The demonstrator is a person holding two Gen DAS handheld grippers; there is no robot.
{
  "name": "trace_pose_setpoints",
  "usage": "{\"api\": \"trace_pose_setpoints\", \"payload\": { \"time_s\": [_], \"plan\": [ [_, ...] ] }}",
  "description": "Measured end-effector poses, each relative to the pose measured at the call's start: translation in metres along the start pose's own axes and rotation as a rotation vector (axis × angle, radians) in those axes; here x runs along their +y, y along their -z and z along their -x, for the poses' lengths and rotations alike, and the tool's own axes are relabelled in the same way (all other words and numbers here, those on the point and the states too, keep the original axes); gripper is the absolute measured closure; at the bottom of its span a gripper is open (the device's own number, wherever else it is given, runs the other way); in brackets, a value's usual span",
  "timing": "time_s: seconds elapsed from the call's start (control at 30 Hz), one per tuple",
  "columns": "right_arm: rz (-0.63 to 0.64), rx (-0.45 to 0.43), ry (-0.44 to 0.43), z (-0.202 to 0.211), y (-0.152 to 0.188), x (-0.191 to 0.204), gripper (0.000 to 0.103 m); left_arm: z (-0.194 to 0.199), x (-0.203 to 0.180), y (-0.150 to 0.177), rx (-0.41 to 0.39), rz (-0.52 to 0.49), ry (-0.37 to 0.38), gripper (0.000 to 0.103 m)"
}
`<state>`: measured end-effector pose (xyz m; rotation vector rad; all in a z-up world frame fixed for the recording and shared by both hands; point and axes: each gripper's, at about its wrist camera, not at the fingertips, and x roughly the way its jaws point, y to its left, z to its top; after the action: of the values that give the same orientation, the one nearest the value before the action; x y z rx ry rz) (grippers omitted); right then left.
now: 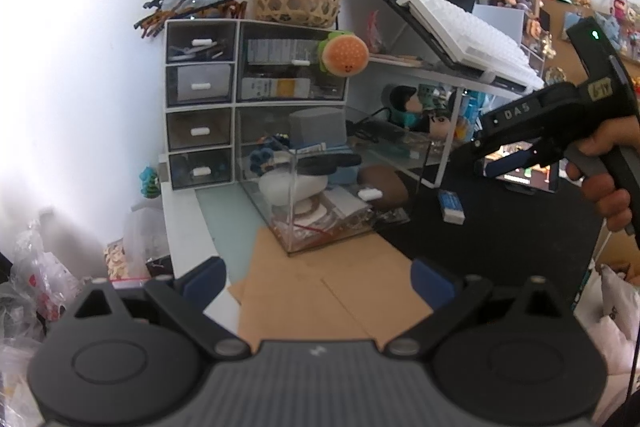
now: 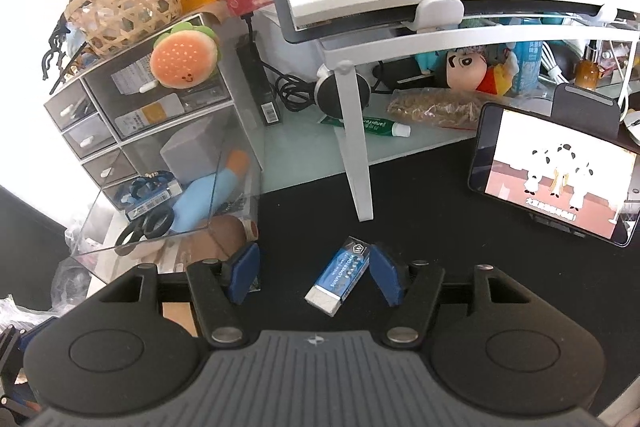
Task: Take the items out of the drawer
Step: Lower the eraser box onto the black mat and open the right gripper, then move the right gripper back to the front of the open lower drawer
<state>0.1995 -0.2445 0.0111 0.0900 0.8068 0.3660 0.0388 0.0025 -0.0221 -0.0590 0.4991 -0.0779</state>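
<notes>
Right wrist view shows my right fingers [image 2: 314,273] spread around the eraser [image 2: 339,277] on the table [image 2: 440,219], apparently just set down, while my left fingers [image 1: 318,281] hang spread and empty.

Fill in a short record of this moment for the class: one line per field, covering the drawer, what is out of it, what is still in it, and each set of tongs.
drawer: clear drawer pulled out of the organizer
item out: blue-sleeved eraser lying on the black mat
still inside: light-blue tube, black scissors, grey box
right tongs: open, fingers either side of the eraser, not clamped on it
left tongs: open, empty, held back over the cardboard
nearby: phone playing a video
</notes>
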Motion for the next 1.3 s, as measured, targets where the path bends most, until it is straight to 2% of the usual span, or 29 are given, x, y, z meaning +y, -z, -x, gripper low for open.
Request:
{"api": "trace_pose_setpoints", "payload": {
  "time_s": [0.47, 0.63, 1.07, 1.3],
  "plan": [
    [0.072, 0.025, -0.072, 0.000, 0.009, 0.028, 0.035, 0.003, 0.006, -0.003, -0.011, 0.016, -0.008, 0.003],
    [0.111, 0.035, -0.106, -0.002, 0.010, 0.047, 0.047, 0.002, 0.008, -0.002, -0.009, 0.016, -0.007, 0.003],
    [0.141, 0.056, -0.167, -0.013, 0.014, 0.078, 0.054, 0.000, 0.013, 0.000, 0.000, 0.022, -0.004, 0.003],
    [0.153, 0.060, -0.172, -0.021, 0.018, 0.089, 0.059, 0.002, 0.020, 0.003, 0.000, 0.037, -0.018, 0.003]
  ]
}}
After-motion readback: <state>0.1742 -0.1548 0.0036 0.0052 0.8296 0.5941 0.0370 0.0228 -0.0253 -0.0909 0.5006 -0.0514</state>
